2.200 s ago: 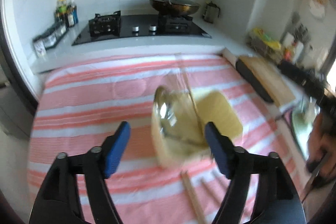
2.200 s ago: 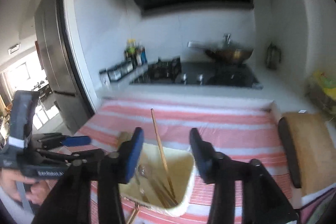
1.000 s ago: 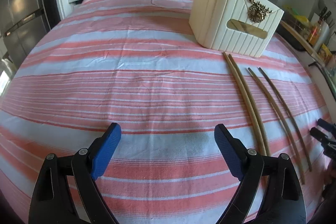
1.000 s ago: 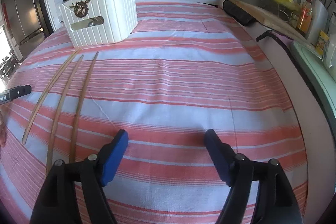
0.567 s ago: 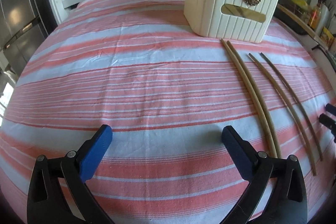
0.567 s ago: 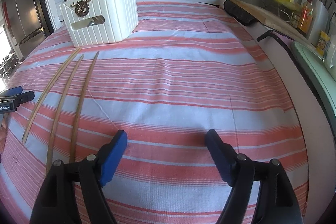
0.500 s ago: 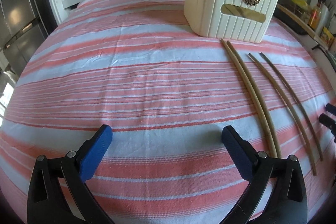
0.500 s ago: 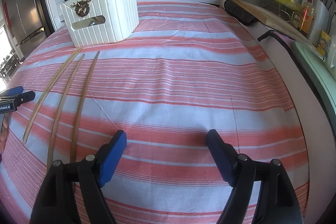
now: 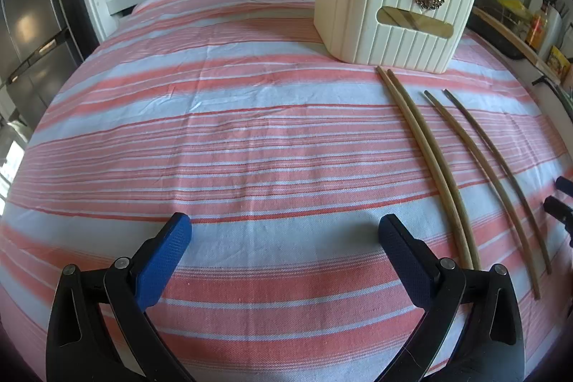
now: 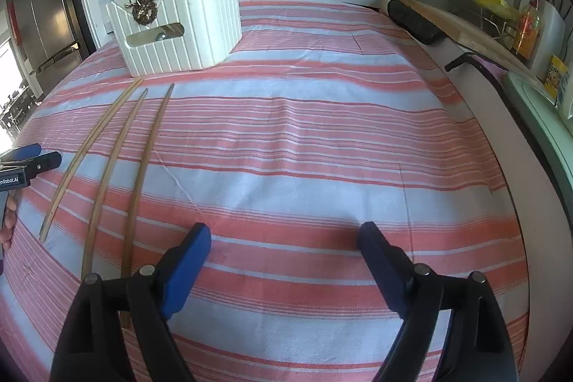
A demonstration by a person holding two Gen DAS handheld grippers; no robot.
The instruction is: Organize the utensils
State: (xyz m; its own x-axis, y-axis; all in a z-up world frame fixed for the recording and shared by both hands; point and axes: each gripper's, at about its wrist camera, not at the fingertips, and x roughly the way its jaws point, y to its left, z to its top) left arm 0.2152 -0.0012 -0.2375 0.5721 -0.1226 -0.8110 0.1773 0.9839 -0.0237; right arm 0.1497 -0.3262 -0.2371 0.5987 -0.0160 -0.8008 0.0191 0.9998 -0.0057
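Left claw (image 9: 284, 231) and right claw (image 10: 284, 238) both agape, empty, chopsticks (image 9: 429, 160) beside holder (image 9: 390, 13).

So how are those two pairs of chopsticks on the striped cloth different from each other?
The pair nearer the box lies with its sticks touching, and looks paler and thicker. The outer pair lies with a gap between its sticks, and looks darker and thinner. Both lie flat on the cloth, pointing toward the cream box.

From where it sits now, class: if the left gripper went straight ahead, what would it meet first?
Probably only the striped tablecloth. The left gripper is open, and the white utensil box and chopsticks lie to its right.
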